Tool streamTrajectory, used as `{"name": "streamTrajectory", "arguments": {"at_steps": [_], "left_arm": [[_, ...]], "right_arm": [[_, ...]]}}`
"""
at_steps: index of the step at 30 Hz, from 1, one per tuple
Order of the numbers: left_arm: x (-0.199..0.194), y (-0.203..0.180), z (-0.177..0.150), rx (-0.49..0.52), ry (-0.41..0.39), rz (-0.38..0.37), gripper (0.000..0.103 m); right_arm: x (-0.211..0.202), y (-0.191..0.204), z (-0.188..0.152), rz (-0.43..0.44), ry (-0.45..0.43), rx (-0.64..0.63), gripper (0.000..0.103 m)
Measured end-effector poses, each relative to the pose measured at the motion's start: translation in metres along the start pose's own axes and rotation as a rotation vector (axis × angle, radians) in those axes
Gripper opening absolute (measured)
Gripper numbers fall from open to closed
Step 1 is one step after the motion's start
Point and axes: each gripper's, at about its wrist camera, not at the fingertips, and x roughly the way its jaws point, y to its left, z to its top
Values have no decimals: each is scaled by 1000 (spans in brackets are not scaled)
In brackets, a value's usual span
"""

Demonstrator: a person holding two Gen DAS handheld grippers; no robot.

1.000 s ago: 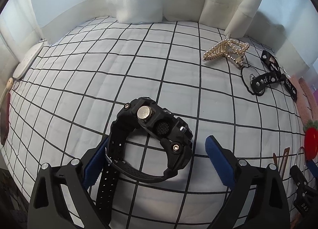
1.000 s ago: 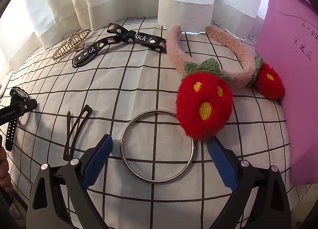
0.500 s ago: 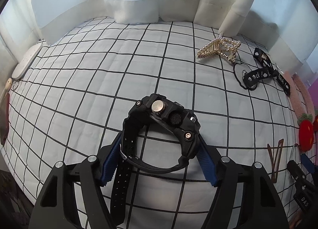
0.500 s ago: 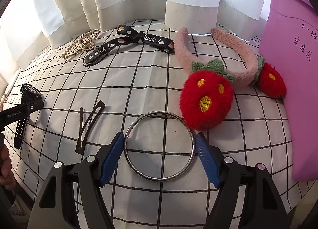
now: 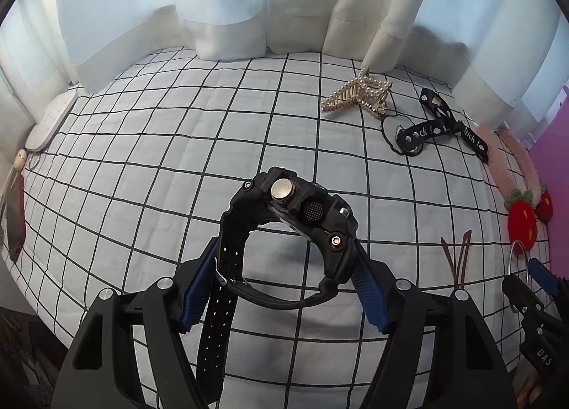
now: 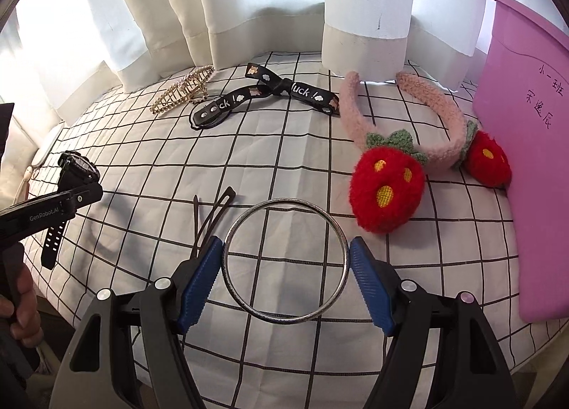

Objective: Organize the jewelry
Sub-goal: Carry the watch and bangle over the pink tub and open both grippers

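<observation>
A chunky black watch [image 5: 313,210] hangs just above the checked sheet [image 5: 142,160], and my left gripper [image 5: 284,249] is shut on it, blue pads pressing its case and strap. The loose strap end dangles below. In the right wrist view my right gripper [image 6: 286,243] is shut on a thin silver bangle [image 6: 284,200], its pads against both sides of the ring, which is held a little above the sheet. That view also shows the watch [image 6: 76,167] at the far left in the left gripper's fingers [image 6: 81,195], with a person's hand on the handle.
On the sheet lie a pearl hair claw [image 6: 183,94], a black printed ribbon bow [image 6: 277,96], a pink strawberry headband [image 6: 387,188] and brown hair clips [image 6: 209,217]. A pink box [image 6: 526,160] stands at the right. White curtains hang along the back.
Both grippers closed, the left on the watch and the right on the bangle. Both have since risen, and the watch and bangle have come up off the sheet.
</observation>
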Motion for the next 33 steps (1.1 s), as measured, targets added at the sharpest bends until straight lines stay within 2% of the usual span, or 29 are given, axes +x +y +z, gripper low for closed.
{"name": "streamTrajectory", "arguments": {"at_steps": [8, 16, 24, 33], "left_arm": [[-32, -28, 12, 54, -58, -44, 68], [-72, -68, 31, 112, -132, -109, 68], [-119, -131, 50, 214, -224, -187, 68], [-159, -228, 60, 341, -286, -314, 68]], "right_arm": [[-39, -3, 23, 18, -78, 0, 71], [-88, -28, 36, -5, -166, 30, 71], [-149, -74, 44, -53, -296, 93, 71], [-212, -151, 43, -157, -408, 185, 71]]}}
